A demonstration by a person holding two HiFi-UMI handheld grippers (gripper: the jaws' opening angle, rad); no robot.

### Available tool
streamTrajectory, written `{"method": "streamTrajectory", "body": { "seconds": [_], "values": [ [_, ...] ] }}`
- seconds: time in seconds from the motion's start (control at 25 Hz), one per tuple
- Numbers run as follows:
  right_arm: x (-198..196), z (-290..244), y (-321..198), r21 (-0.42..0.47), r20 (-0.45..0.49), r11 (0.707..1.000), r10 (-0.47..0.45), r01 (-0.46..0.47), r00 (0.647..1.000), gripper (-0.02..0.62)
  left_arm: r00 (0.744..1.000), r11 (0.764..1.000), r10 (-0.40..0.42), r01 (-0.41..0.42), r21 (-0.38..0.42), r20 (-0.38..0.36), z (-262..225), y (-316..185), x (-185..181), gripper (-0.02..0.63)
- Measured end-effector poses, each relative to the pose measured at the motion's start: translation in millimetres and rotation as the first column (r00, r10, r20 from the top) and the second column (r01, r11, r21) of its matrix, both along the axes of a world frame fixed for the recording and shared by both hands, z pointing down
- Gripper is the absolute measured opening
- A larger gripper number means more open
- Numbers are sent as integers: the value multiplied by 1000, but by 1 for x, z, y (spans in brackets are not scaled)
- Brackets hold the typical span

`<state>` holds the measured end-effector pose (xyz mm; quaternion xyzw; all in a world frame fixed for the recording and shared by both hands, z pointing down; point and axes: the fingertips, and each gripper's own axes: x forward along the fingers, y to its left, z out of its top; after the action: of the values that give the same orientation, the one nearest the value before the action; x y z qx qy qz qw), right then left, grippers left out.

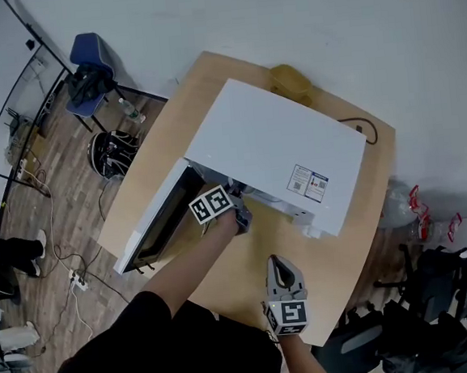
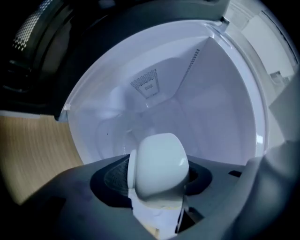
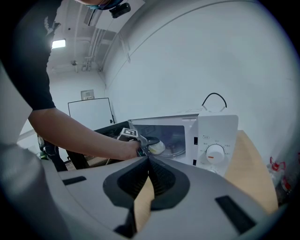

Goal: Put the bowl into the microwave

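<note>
Bowl [image 2: 159, 164] first: it sits clamped in your left gripper [image 1: 237, 214], the dark pads pressing on it from both sides. In the left gripper view it is white and glossy, with its rim turned toward the left pad. The pale inside of the microwave [image 1: 279, 149] fills the view behind it, and a small vent grille [image 2: 146, 84] shows on the back wall.

From the right gripper view, the bowl hangs at the mouth of the oven, just over the front of the glass turntable [image 3: 177, 149]. You cannot tell from any view whether it touches the glass. Your left forearm reaches in from the left, across the open door [image 1: 159, 220], which swings out toward the left edge of the table [image 1: 360, 235].

Your right gripper [image 1: 275, 263] hangs back near the table's near edge, well apart from the microwave and pointing toward its front. Its jaws are together at the tips with nothing between them; only a sliver of wooden tabletop shows through the gap lower down.

The microwave is a white box sitting across the middle of the wooden table, with a label [image 1: 308, 183] on its top. Its control panel is on the right of the opening, with a round dial [image 3: 215, 152]. A black cable [image 3: 214, 98] loops up behind it. A blue chair [image 1: 92, 56] stands on the floor beyond the table's far left.
</note>
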<state>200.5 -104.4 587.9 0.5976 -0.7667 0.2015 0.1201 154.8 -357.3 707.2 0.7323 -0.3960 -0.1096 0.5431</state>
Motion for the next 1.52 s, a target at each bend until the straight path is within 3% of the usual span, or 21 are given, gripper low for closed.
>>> {"method": "streamTrajectory", "body": {
  "seconds": [0.12, 0.48, 0.84, 1.16, 1.32, 1.52],
  "values": [
    [3, 3, 2, -6, 4, 1000, 6, -6, 1000, 60, 993, 999, -3, -2, 44, 122, 1, -2, -4, 245],
    [2, 0, 5, 3, 13, 1000, 0, 0, 1000, 60, 965, 992, -26, -8, 127, 261, 3, -14, -11, 267],
    [13, 6, 11, -6, 14, 999, 32, -32, 999, 60, 912, 969, -18, -85, 233, 409, 4, -19, -11, 323],
    [16, 12, 19, -29, 4, 999, 42, -42, 999, 60, 844, 961, -104, -52, 273, 525, 0, -21, -20, 379],
    [14, 11, 18, -27, 13, 999, 39, -39, 999, 58, 868, 970, -129, 10, 242, 480, -3, -26, -29, 379],
    [11, 9, 18, -20, 17, 999, 37, -37, 999, 60, 896, 964, -44, -79, 254, 443, -11, -25, -5, 379]
  ]
}}
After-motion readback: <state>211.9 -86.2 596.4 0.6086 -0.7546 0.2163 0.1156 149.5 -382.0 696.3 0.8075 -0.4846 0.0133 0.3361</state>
